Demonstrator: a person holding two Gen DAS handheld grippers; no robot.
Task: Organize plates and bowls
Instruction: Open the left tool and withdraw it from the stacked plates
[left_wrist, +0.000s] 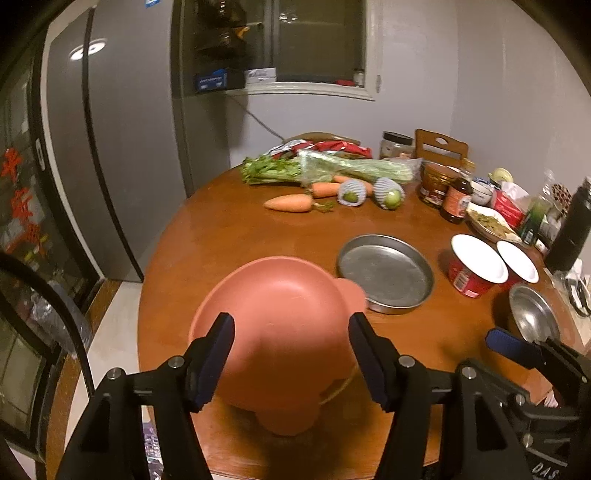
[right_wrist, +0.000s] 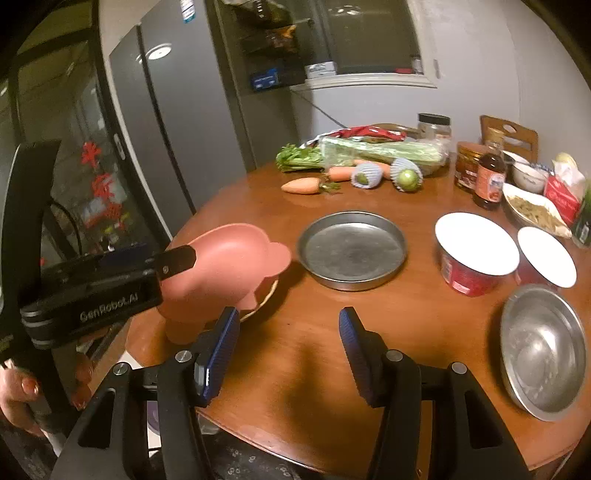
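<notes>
Left gripper (left_wrist: 291, 354) spread wide around pink bowl (left_wrist: 280, 314), pads apart from its sides. Bowl sits just left of pan (right_wrist: 351, 251). Right gripper (right_wrist: 290, 350) wide, empty, near pan.

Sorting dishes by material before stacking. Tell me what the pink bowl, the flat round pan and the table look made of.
Pink bowl: likely plastic or silicone; matte, uniform colour, moulded ear-like tabs, no glare.
Flat round pan: metal, probably steel or aluminium; dull grey, scuffed, with soft reflections.
Table: wood or wood veneer; brown, glossy varnish, faint grain.
</notes>
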